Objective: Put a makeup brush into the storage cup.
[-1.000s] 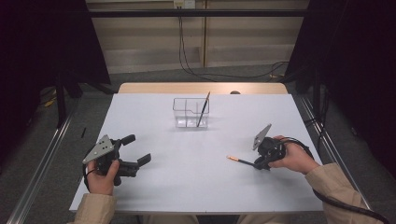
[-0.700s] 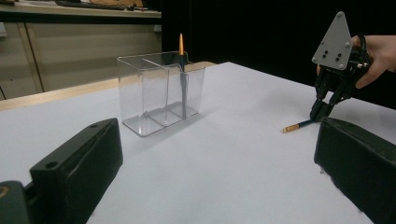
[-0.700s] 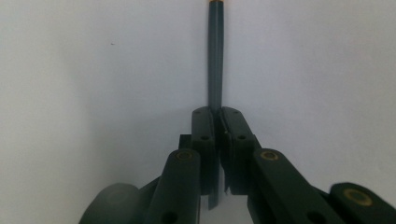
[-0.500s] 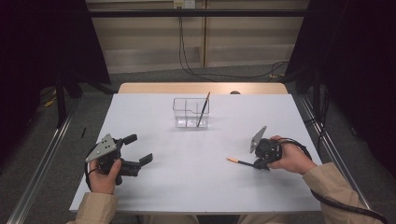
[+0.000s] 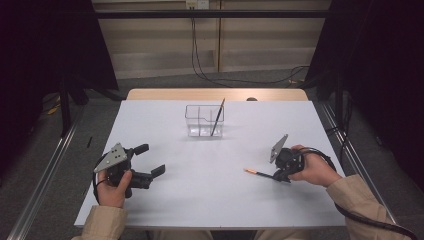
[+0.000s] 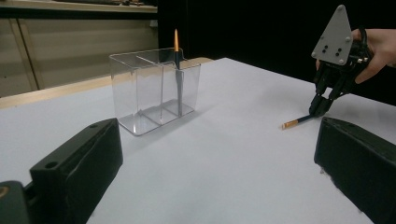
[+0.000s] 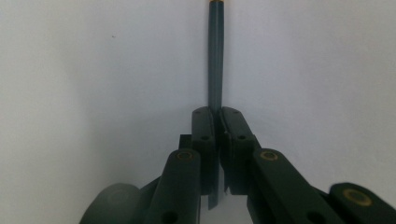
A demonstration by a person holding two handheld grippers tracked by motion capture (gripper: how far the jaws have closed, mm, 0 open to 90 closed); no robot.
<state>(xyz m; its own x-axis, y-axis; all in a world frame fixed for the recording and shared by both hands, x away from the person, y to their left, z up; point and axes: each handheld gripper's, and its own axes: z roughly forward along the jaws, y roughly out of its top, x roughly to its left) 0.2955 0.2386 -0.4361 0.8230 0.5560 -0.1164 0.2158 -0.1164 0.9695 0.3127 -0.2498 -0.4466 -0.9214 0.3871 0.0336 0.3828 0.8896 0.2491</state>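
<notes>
A person sits at a white counter (image 5: 210,200), seen from above, with a two-jaw tool in each hand.

The right tool (image 5: 276,174) rests low on the counter at about four o'clock from the centre. Its jaws are clamped narrow on a dark pencil (image 5: 257,173) that lies flat on the surface, its orange-tipped end pointing toward nine o'clock. In the right gripper view the two black jaws meet around the pencil's shaft (image 7: 215,60), which runs straight up to twelve o'clock across the white surface (a short stub of it also pokes out behind the jaws). From the left gripper view the same tool (image 6: 322,106) appears at two o'clock, tilted down onto the pencil (image 6: 295,122), with its grey three-cornered plate above and the person's right hand (image 6: 376,49) behind it.

The left tool (image 5: 151,161) is held at about eight o'clock from the centre, just above the counter, by the left hand (image 5: 114,187). Its jaws stand wide apart with nothing between them.

A clear plastic organiser (image 5: 199,120) with compartments stands upright at twelve o'clock from the centre, well apart from both tools. A second dark pencil (image 5: 218,117) leans in its right-hand compartment, its orange end up and rising above the rim. Beyond the counter's far edge, black cables (image 5: 210,70) trail across the floor.
</notes>
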